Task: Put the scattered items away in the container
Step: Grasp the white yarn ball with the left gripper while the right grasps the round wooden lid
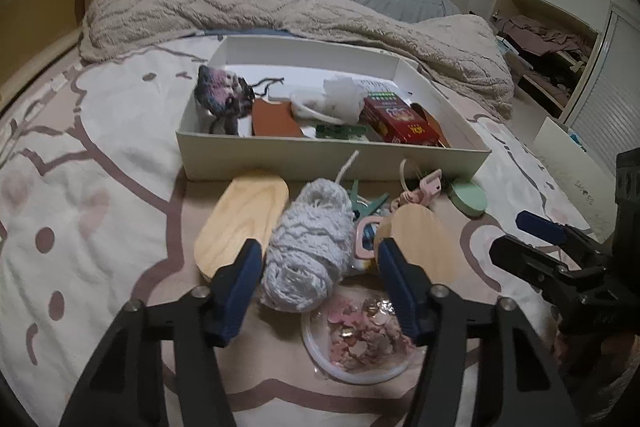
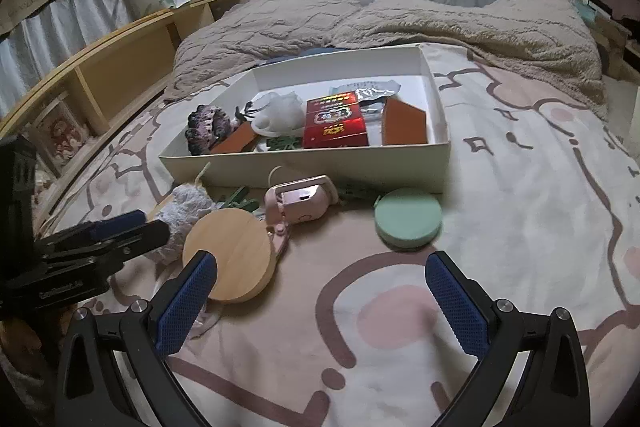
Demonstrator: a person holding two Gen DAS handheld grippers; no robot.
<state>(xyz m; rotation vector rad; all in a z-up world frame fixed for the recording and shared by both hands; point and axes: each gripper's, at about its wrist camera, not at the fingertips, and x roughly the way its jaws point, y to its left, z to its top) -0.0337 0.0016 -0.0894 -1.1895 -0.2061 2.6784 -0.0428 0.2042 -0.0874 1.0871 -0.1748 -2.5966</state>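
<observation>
A white open box [image 1: 332,157] [image 2: 304,165] stands on the bed and holds a red carton [image 1: 400,119] [image 2: 335,125], a dark knitted piece [image 1: 222,95] and brown cards. In front of it lie a white yarn ball [image 1: 306,247], two wooden discs [image 1: 242,219] [image 2: 230,253], a green round case [image 2: 408,217], a pink gadget [image 2: 304,203], green clips [image 1: 366,201] and a clear dish of pink bits [image 1: 360,339]. My left gripper [image 1: 320,259] is open, its fingers on either side of the yarn ball. My right gripper [image 2: 320,275] is open and empty over the sheet.
A beige fluffy blanket [image 1: 320,11] is bunched behind the box. A wooden shelf [image 2: 120,67] runs along the bed's left side. A closet with clothes [image 1: 548,47] is at the right. The patterned sheet [image 2: 520,187] spreads to the right of the items.
</observation>
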